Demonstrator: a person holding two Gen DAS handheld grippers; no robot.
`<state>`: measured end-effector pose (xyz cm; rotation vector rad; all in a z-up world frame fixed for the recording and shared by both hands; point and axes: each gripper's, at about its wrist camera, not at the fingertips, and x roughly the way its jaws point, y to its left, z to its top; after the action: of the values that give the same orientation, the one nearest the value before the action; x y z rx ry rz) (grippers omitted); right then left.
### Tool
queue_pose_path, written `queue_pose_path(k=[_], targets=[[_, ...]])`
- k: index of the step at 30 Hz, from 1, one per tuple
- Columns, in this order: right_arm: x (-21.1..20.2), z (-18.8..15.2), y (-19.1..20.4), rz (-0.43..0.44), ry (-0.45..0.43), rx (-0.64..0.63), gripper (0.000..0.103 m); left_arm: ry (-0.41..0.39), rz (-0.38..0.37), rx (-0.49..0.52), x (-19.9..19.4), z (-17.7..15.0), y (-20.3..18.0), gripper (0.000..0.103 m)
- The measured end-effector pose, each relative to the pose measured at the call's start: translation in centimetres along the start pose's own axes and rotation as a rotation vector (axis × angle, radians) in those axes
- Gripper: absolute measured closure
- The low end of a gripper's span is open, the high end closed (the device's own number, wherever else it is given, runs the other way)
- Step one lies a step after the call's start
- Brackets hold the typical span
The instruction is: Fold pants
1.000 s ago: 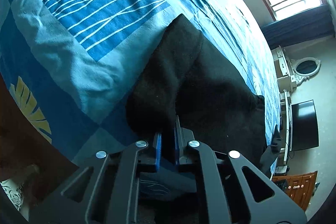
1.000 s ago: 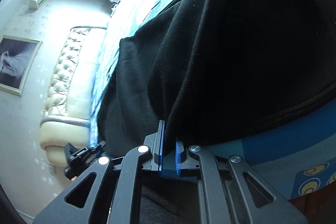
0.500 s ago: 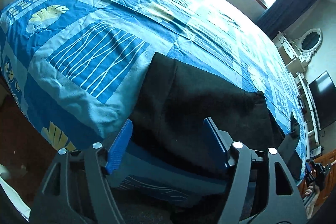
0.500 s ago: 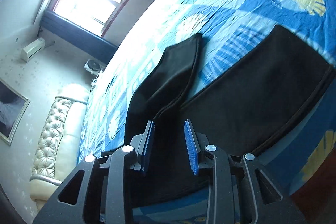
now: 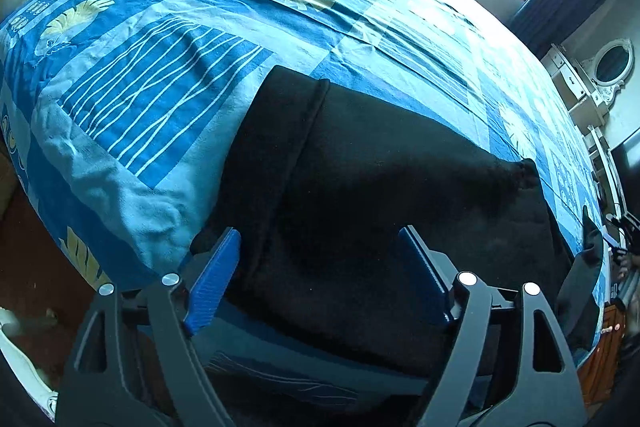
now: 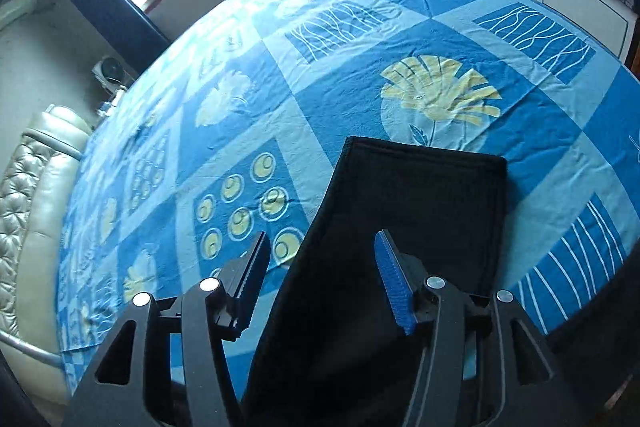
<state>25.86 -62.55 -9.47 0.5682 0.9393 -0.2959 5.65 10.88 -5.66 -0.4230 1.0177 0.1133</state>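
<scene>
Above the pants (image 5: 380, 195), the left gripper (image 5: 320, 275) hangs with its jaws just opened wide and nothing between them. Over the pants' far end, the right gripper (image 6: 320, 279) has just opened too, empty. Black pants lie flat on the bed cover (image 6: 440, 39). One fold looks done. Next, I think, both grippers must pinch an end and fold again.

Near edge of the black pants lost behind both grippers

From the left wrist, the pants (image 5: 380, 195) run down behind the left gripper (image 5: 320, 275), so their near hem is out of sight; their right end melts into a dark shape I cannot make out. From the right wrist they pass under the right gripper (image 6: 320, 279) and off the bottom edge, their length cut off.
</scene>
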Motion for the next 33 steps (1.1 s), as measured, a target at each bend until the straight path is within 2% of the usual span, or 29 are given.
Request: queue_pose_path(k=[4,6,8,9,12,15,17,20,23,27,29,31,33], targets=[[5.1,1.0,2.1,-0.170,0.084,-0.058,0.047,0.005,-0.008,0.003,0.1,0.0,-0.1,0.019],[5.9,0.7,2.3,-0.251,0.092,-0.118,0.062,0.010,-0.003,0.005,0.2,0.1,-0.2,0.018],[5.3,0.4,1.8,-0.233,0.086,-0.129,0.092,0.011,-0.001,0.006,0.4,0.1,-0.4,0.016],[4.4,0.3,1.2,-0.184,0.071,-0.108,0.095,0.011,0.001,0.006,0.5,0.1,-0.4,0.015],[-0.6,-0.1,-1.1,-0.035,-0.043,-0.049,0.096,0.005,0.018,0.014,0.7,0.0,-0.7,0.013],[-7.0,-1.6,-5.6,0.117,-0.167,0.049,0.096,-0.002,0.040,0.026,0.7,-0.2,-1.1,0.013],[-10.7,-3.4,-9.1,0.163,-0.231,0.100,0.096,-0.005,0.045,0.028,0.7,-0.2,-1.1,0.013],[-14.1,-7.8,-15.2,0.196,-0.287,0.213,0.096,-0.010,0.047,0.020,0.7,-0.2,-1.0,0.013],[-14.1,-12.3,-20.4,0.195,-0.276,0.334,0.096,-0.012,0.052,0.012,0.7,-0.2,-1.0,0.013],[-10.9,-16.2,-25.3,0.187,-0.193,0.475,0.096,-0.009,0.071,0.027,0.9,-0.3,-1.3,0.012],[-10.1,-17.1,-25.9,0.211,-0.188,0.499,0.096,-0.008,0.077,0.036,0.9,-0.3,-1.3,0.012],[-10.5,-16.9,-25.1,0.198,-0.184,0.458,0.096,-0.007,0.078,0.040,0.9,-0.3,-1.3,0.012],[-11.0,-16.4,-24.4,0.173,-0.133,0.413,0.094,-0.007,0.077,0.039,0.9,-0.3,-1.3,0.012]])
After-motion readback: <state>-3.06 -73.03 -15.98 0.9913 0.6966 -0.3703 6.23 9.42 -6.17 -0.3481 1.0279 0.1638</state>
